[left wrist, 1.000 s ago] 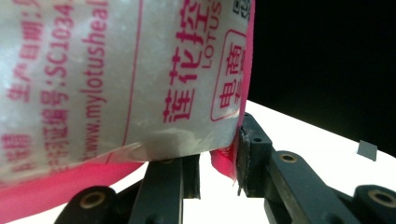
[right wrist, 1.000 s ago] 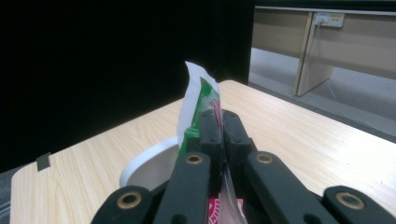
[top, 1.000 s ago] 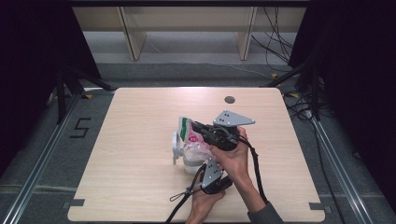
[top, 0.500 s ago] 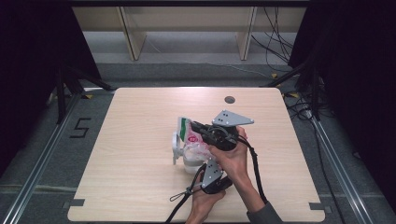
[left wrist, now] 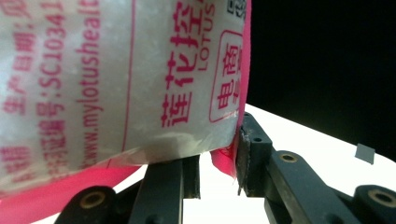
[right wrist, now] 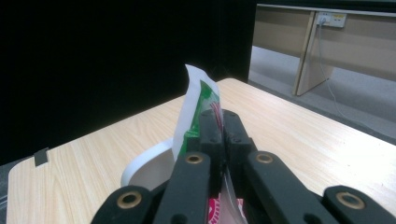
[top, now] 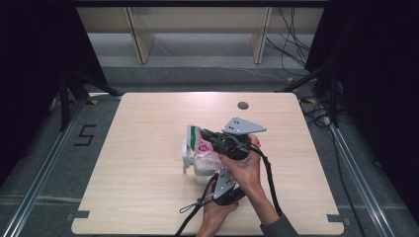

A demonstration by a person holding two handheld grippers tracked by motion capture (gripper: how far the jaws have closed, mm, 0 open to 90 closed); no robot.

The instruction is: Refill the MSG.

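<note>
A plastic bag with pink print and a green top hangs over a white cup near the middle of the table. My right gripper is shut on the bag's green top edge, jaws pressed together. From the person's side, my left gripper reaches up to the bag's lower part. In the left gripper view the printed bag looms close. Its pink bottom corner sits between the jaws of the left gripper, against one pad. The cup's rim curves below the bag.
The wooden table has a small dark round hole near its far edge. Cables trail from both grippers toward the near edge. Beyond the table are floor rails, shelving legs and dark curtains on both sides.
</note>
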